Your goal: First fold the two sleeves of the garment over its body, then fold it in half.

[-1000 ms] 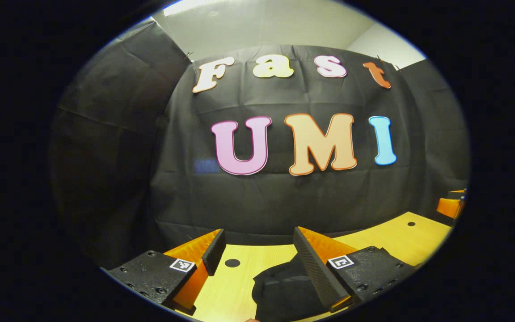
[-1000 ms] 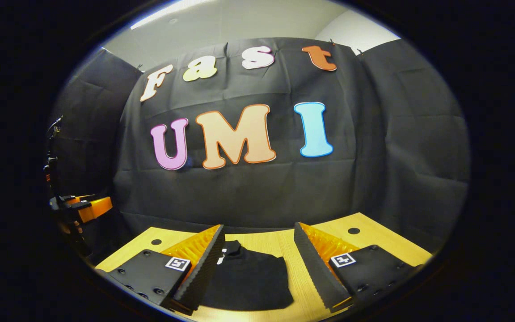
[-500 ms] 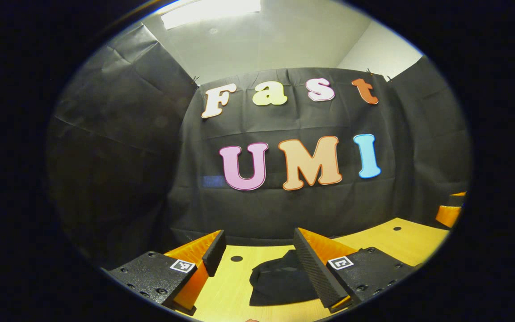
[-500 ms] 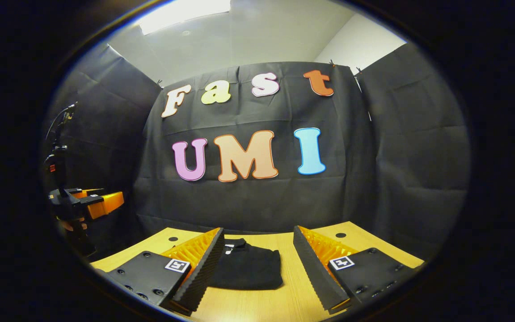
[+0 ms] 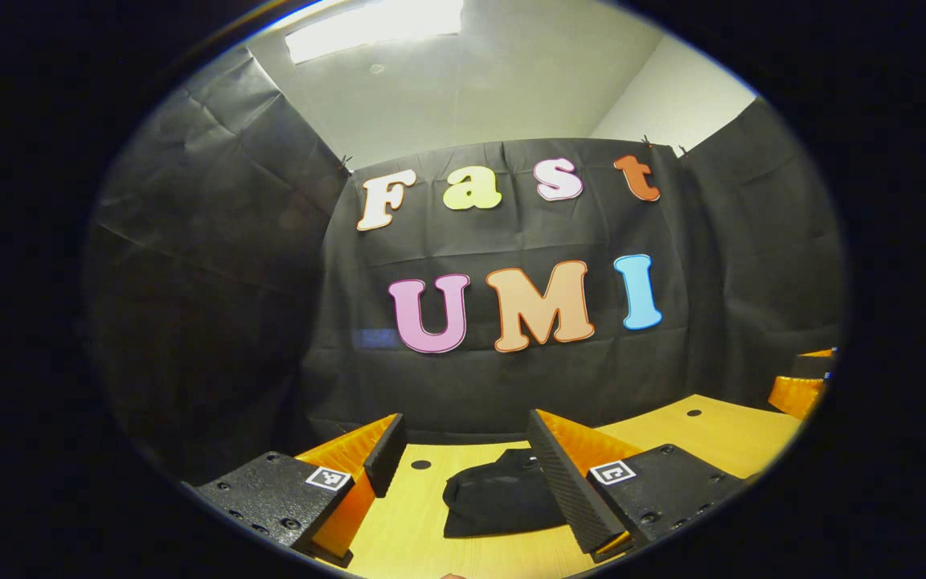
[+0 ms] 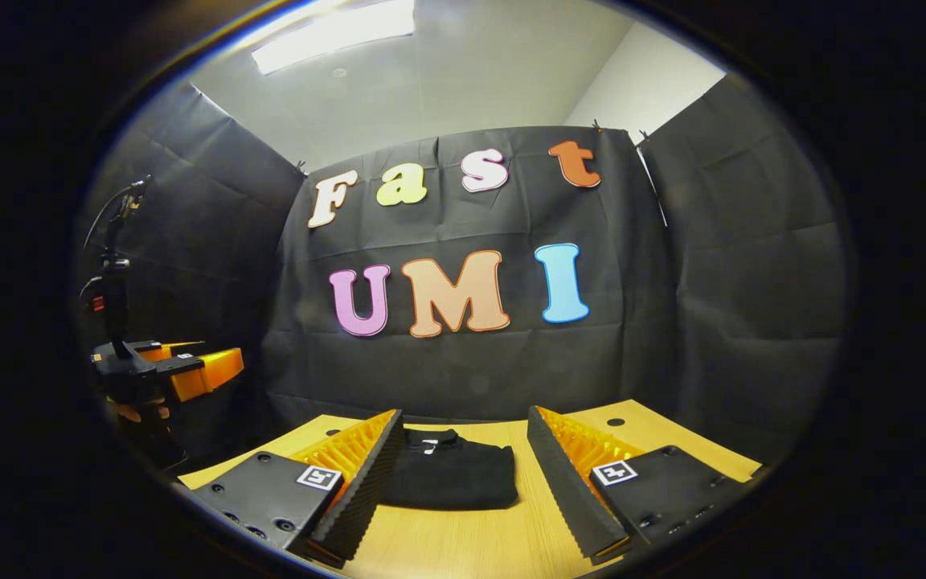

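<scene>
The folded black garment [image 6: 451,479] lies on the wooden counter [image 6: 463,543], apparently well ahead of both grippers; left gripper [image 5: 467,446] and right gripper [image 6: 463,442] jaws stand wide, holding nothing.

Place: a recording booth set up inside an ordinary room, lab-style rather than a home.
Walls: black cloth [image 6: 736,265] hung on three sides, creased, clipped at the top corners.
Room behind: plain white wall [image 6: 640,84] and pale ceiling visible above the cloth.
Lighting: one rectangular ceiling light panel [image 6: 334,32], bright.
Work surface: light wooden table [image 6: 463,539] with small dark round holes near its far edge, pushed up against the cloth.
Extra kit: dark stand with a cable [image 6: 113,257] at the left side in the right gripper view.
</scene>
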### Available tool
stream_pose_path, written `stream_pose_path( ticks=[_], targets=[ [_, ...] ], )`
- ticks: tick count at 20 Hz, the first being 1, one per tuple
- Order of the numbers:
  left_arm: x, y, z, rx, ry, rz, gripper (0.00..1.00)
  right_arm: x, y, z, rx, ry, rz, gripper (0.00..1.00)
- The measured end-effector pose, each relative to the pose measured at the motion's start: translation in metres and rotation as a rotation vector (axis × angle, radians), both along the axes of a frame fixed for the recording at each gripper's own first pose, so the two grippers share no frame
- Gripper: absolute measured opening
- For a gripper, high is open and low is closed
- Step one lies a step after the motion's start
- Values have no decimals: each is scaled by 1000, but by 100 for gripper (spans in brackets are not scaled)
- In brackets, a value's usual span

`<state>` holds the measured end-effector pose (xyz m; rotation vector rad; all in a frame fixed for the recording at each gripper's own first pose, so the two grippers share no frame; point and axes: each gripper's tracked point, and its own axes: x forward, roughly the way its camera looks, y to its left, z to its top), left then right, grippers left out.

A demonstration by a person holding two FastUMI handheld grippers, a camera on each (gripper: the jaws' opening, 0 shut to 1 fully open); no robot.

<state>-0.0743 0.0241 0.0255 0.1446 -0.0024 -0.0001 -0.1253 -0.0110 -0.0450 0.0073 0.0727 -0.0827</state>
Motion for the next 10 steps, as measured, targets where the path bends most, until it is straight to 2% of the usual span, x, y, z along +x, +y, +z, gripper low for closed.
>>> stream_pose_path(
  ticks=[1, 5, 7, 9, 10],
  targets=[
    [0, 0, 0, 0, 3, -2, 92, -2, 1, 2, -1, -6, 2, 94],
    [-6, -1, 7, 0, -4, -8, 92, -4, 2, 5, -1, -9, 7, 94],
    [-5, -1, 11, 1, -16, -14, 92, -4, 4, 6, 0, -13, 9, 97],
    [-6, -2, 13, 0, -24, -19, 92, -3, 6, 8, -4, -20, 11, 97],
    [-7, -1, 14, -2, -24, -23, 92, -3, 7, 9, -6, -21, 14, 94]
  ],
)
